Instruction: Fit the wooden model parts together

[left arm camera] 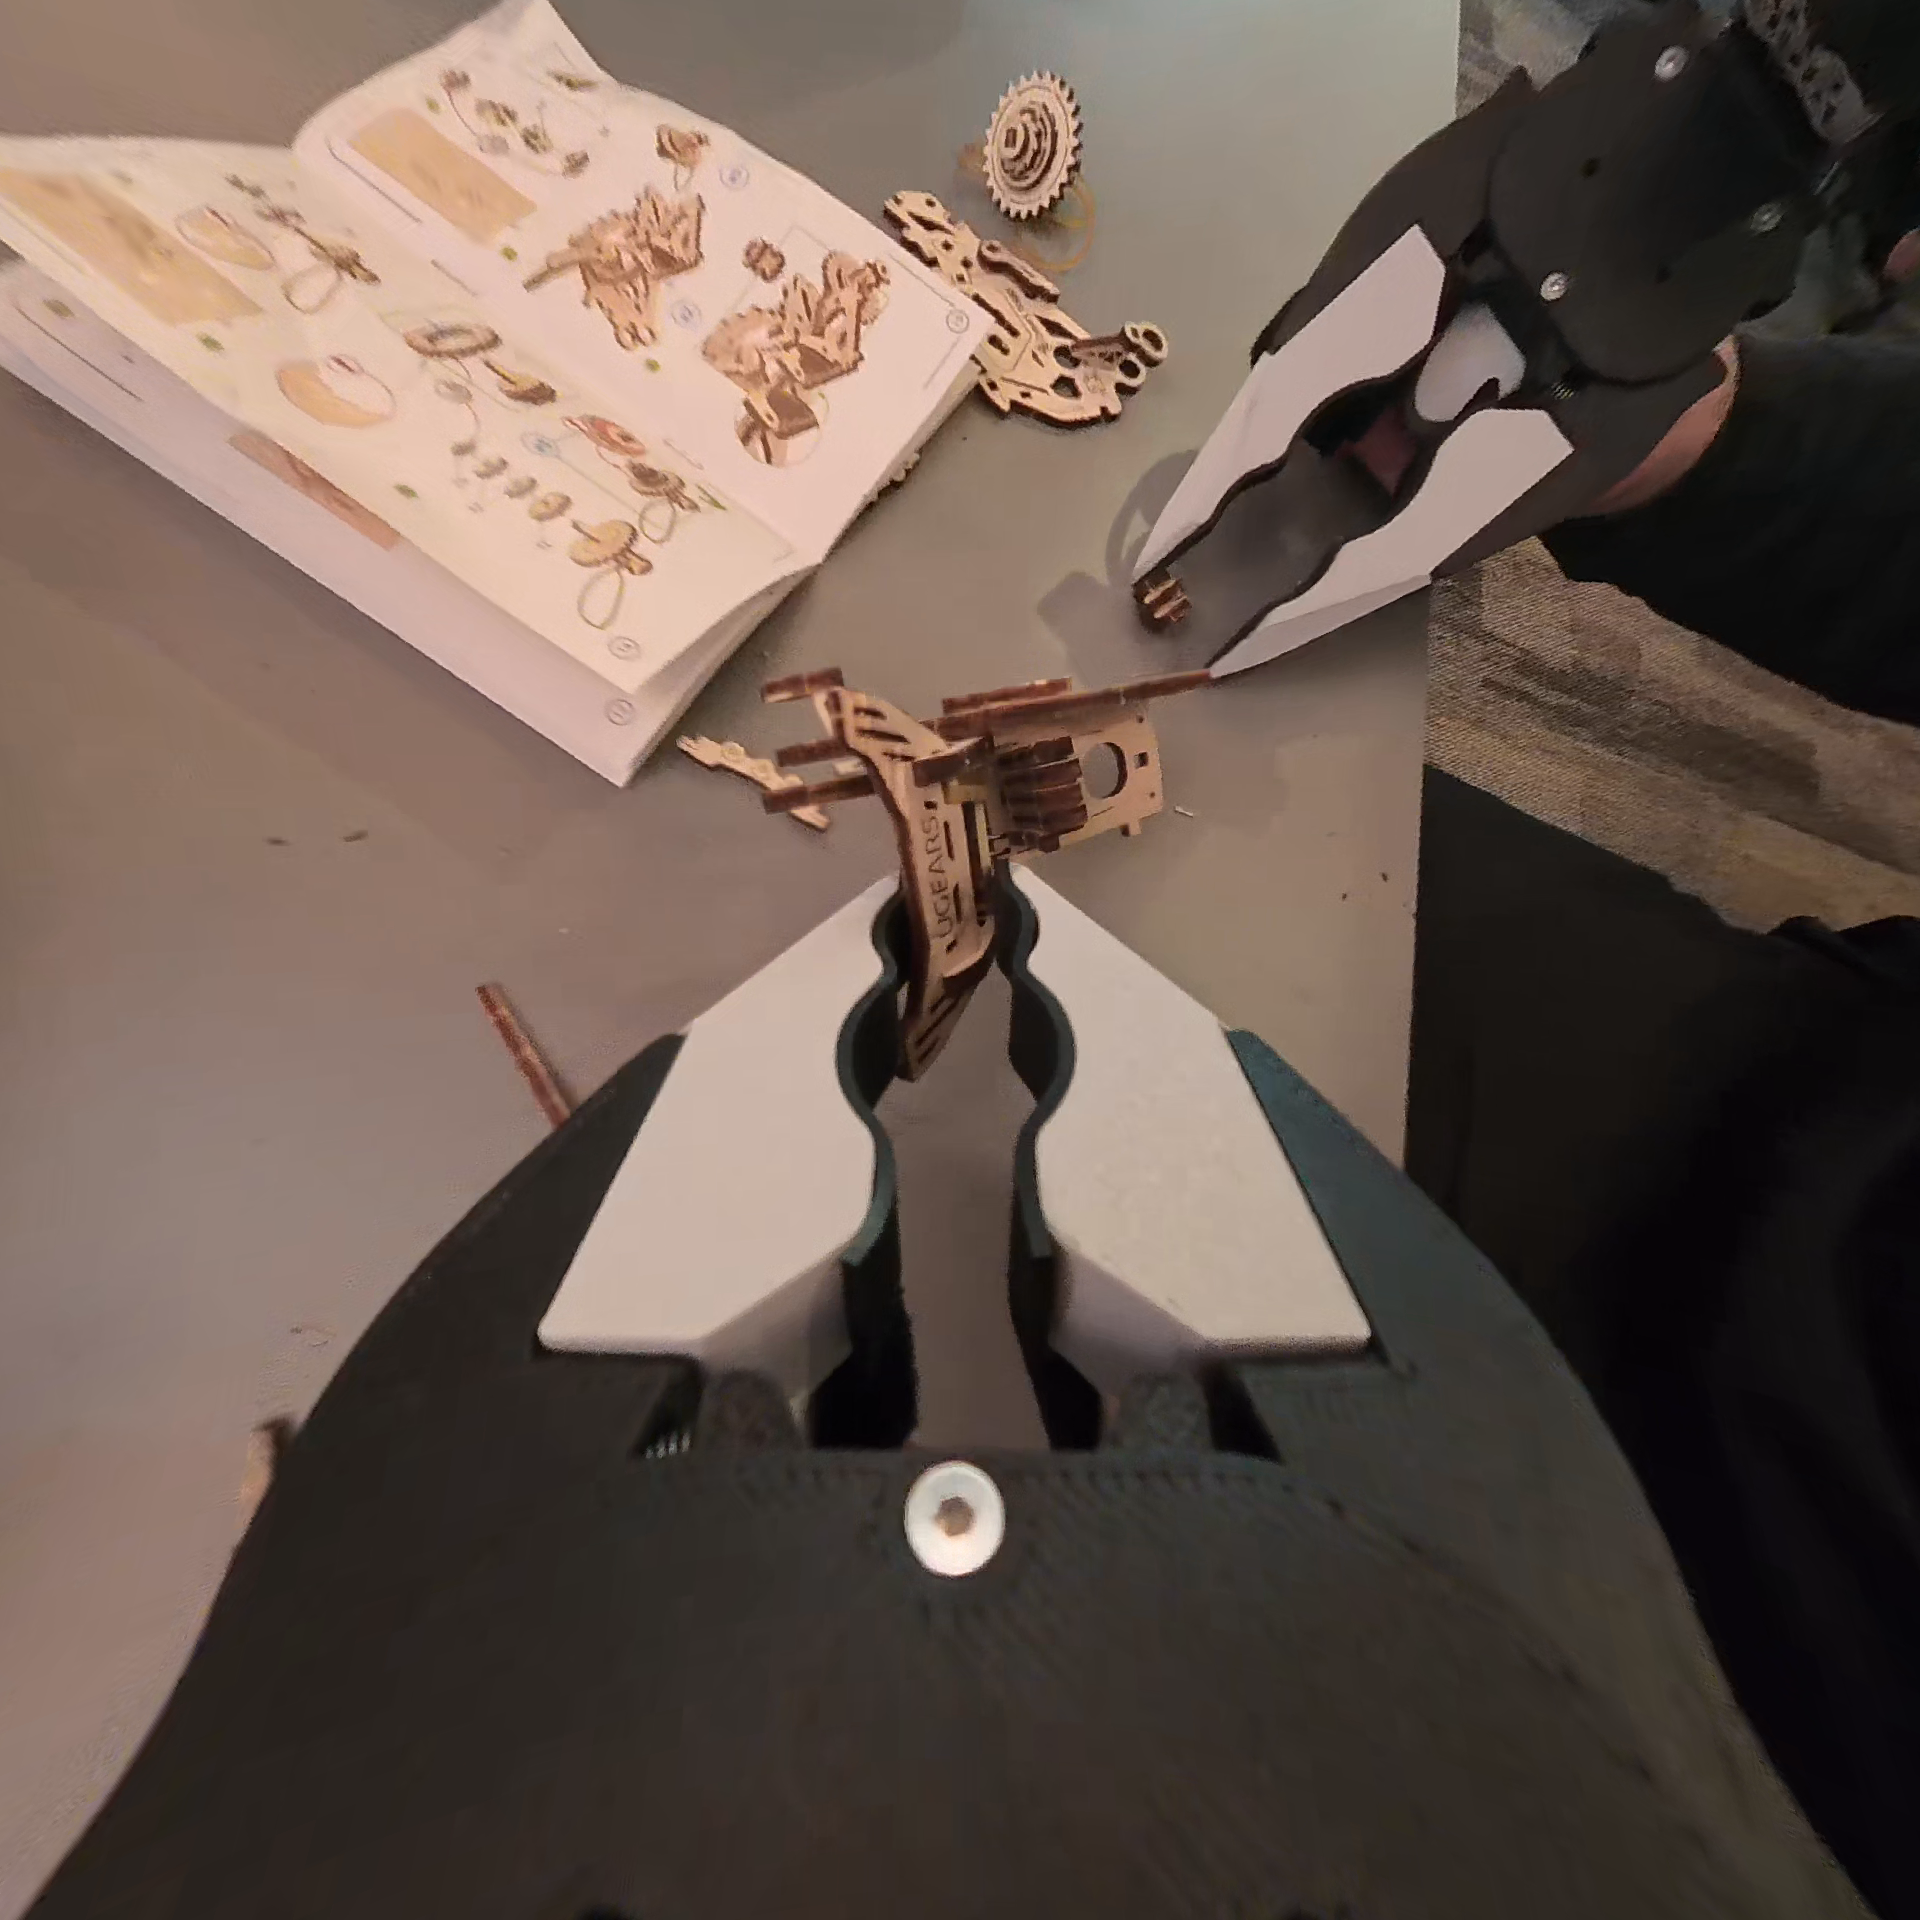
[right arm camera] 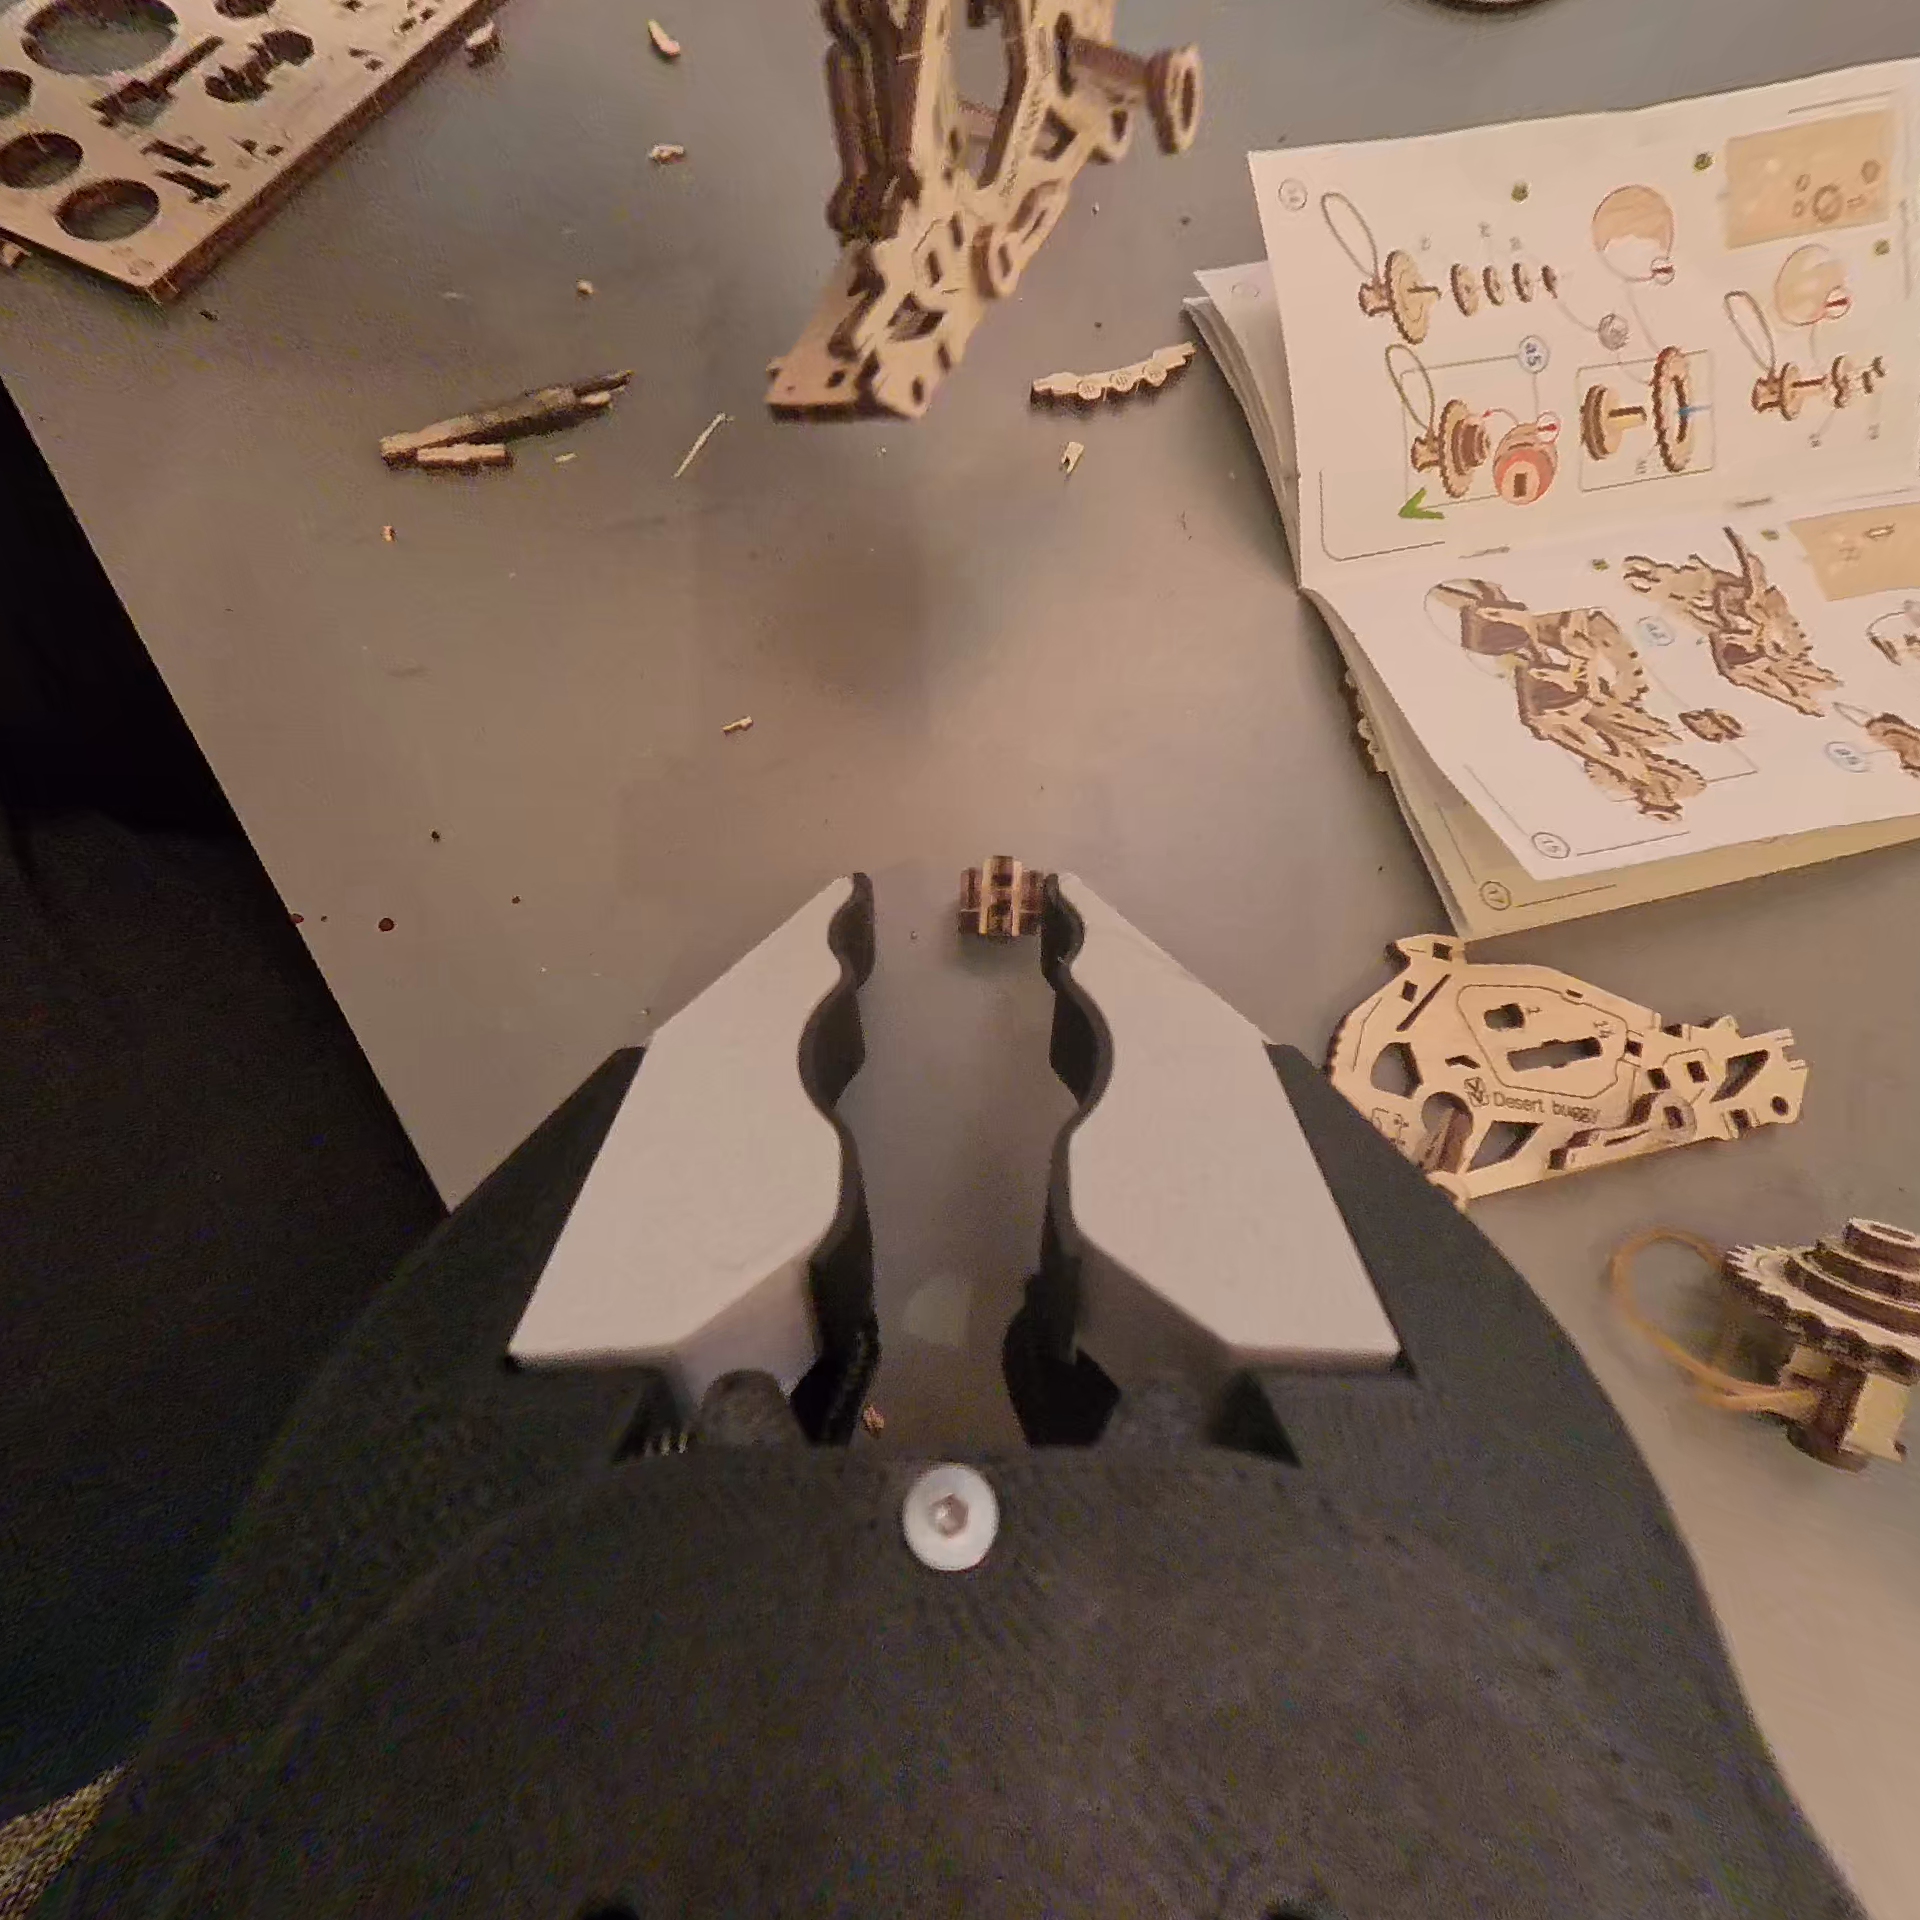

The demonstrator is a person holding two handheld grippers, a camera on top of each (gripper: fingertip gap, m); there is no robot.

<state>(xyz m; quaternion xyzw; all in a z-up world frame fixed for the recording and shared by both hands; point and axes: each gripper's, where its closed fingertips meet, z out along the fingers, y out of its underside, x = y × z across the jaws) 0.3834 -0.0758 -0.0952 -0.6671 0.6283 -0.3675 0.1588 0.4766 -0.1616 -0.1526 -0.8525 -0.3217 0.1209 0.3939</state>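
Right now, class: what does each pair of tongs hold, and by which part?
Left tongs grip the wooden assembly by its curved lower strip. Right tongs are open around a small wooden block, gripping nothing.

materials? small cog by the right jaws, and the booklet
Small cog: looks like laser-cut plywood, unfinished; pale faces, dark scorched edges, visible layers. Booklet: paper, matte white, colour-printed; thin stacked page edges show along its side.

We see a hobby table [right arm camera: 623,644] with an open picture booklet [right arm camera: 1621,499], wood bits [right arm camera: 499,426] and carpet [left arm camera: 1621,707] at right.
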